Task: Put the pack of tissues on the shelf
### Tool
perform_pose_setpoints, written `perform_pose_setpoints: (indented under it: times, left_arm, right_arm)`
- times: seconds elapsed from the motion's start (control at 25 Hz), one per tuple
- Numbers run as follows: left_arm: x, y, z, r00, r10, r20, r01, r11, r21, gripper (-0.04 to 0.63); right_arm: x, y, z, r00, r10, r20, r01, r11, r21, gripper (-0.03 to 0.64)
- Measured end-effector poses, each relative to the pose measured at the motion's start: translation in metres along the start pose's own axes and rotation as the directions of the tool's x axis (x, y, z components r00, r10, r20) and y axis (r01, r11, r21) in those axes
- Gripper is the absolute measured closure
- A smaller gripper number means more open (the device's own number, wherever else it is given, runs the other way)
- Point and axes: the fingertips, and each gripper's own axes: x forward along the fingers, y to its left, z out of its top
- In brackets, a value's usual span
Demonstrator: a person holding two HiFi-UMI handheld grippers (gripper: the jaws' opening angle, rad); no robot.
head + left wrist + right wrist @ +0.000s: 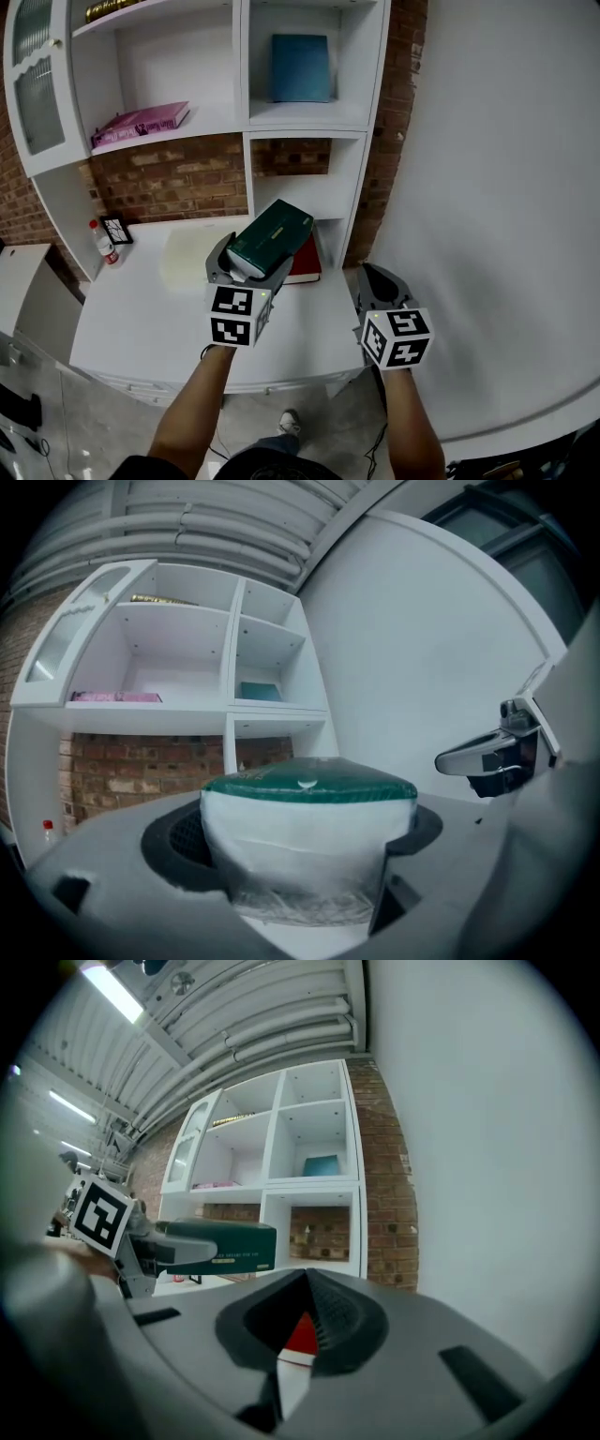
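The pack of tissues (271,238), dark green with a white clear-wrapped end, is held tilted above the white desk (141,314). My left gripper (250,265) is shut on it; in the left gripper view the pack (309,789) fills the space between the jaws. The white shelf unit (246,66) stands straight ahead, its low open compartment (323,192) just beyond the pack. My right gripper (380,284) hangs to the right of the desk, shut and empty; its tips (307,1281) meet. From there the held pack (217,1245) shows at the left.
A blue book (301,67) stands in the upper right compartment and a pink book (141,122) lies on the left shelf. A red book (307,262) lies on the desk under the pack. A small bottle (102,242) and picture frame (117,229) stand at the desk's left. A white wall (506,187) rises at right.
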Motion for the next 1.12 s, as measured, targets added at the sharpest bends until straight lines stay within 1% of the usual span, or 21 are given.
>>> perform_pose_setpoints:
  times: [0.2, 0.36, 0.6, 0.76, 0.92, 1.12]
  left_arm:
    - [0.058, 0.025, -0.007, 1.0, 0.001, -0.002, -0.001, 0.999, -0.033, 0.121]
    - [0.095, 0.04, -0.008, 1.0, -0.001, -0.005, 0.001, 0.999, -0.041, 0.121]
    - [0.127, 0.049, -0.012, 1.0, -0.007, -0.005, 0.007, 0.999, -0.042, 0.121]
    - [0.136, 0.052, -0.018, 1.0, 0.007, -0.024, -0.008, 0.999, -0.044, 0.121]
    - [0.143, 0.049, -0.022, 0.999, 0.038, -0.025, -0.039, 0.999, -0.029, 0.121]
    - [0.153, 0.047, -0.025, 0.992, 0.12, -0.038, -0.121, 0.992, -0.039, 0.121]
  right_arm:
    - [0.067, -0.011, 0.007, 1.0, 0.022, -0.021, -0.023, 0.999, -0.024, 0.612]
    - [0.111, -0.019, 0.013, 0.999, 0.037, -0.033, -0.039, 0.998, -0.041, 0.612]
    - [0.15, -0.028, 0.018, 0.998, 0.052, -0.033, -0.053, 0.997, -0.048, 0.612]
    - [0.165, -0.03, 0.015, 0.996, 0.079, -0.03, -0.081, 0.995, -0.05, 0.612]
    - [0.175, -0.036, 0.013, 0.993, 0.114, -0.017, -0.115, 0.992, -0.052, 0.612]
    - [0.186, -0.046, 0.012, 0.981, 0.194, -0.01, -0.194, 0.979, -0.056, 0.612]
